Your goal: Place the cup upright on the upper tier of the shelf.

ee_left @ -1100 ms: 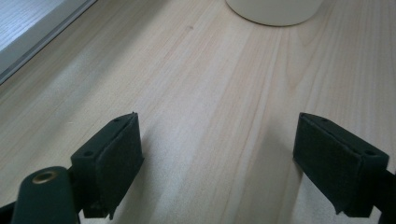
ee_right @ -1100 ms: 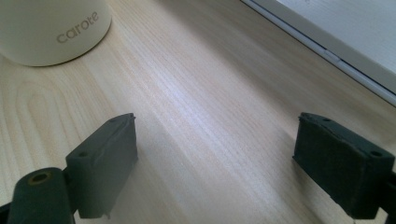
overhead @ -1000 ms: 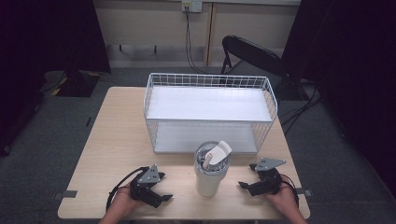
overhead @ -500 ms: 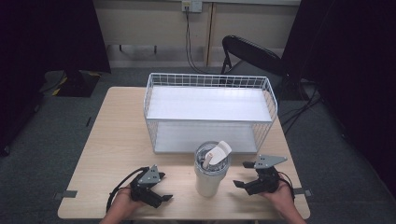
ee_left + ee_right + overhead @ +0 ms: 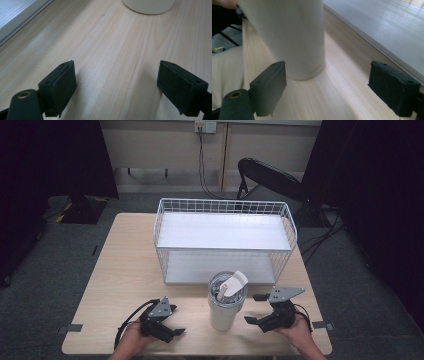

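Gaping wide, right gripper (image 5: 259, 309), left gripper (image 5: 173, 322), both empty

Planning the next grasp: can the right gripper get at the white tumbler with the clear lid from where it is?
Probably yes. The right gripper is open beside the white tumbler, with bare wooden table between them and nothing blocking.
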